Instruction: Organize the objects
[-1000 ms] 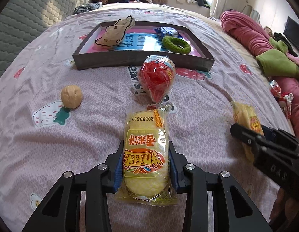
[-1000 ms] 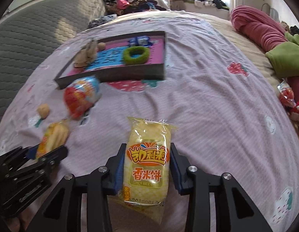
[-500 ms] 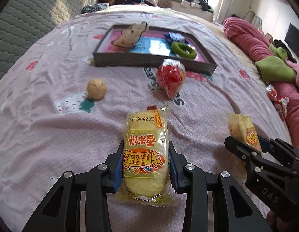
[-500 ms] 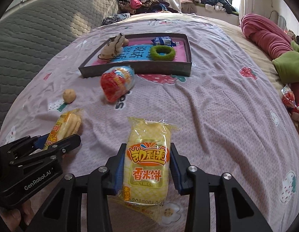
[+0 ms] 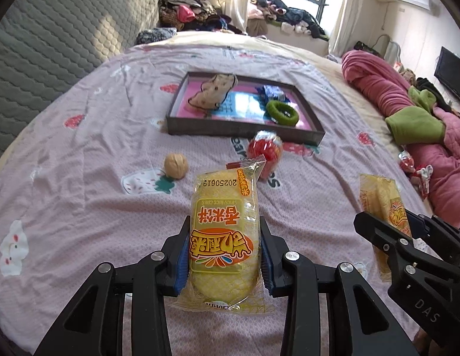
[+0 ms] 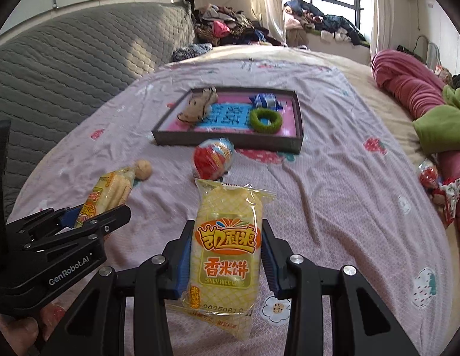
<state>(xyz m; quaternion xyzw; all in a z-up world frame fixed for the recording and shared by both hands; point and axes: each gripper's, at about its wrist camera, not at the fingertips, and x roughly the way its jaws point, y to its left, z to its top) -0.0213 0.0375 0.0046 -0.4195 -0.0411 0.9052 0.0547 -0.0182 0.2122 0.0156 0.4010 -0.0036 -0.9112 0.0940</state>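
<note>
Left gripper (image 5: 224, 256) jaws clamp rice cracker packet (image 5: 224, 231), hiding red egg (image 5: 264, 149) bottom; right gripper (image 6: 227, 259) jaws clamp second packet (image 6: 227, 249)

Left packet (image 5: 224, 231) reads "20250619", "SPICY RICE CAKE"; right packet (image 6: 227, 255) "香米饼"; left gripper (image 6: 68, 270) "GenRobot.AI"; right gripper (image 5: 425, 311) "DAS".

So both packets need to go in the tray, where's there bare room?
In the tray, the blue middle between the spotted pouch and green ring is free. Its right side is crowded: ring plus blue packet. Outside, the red egg crowds the near wall.
</note>
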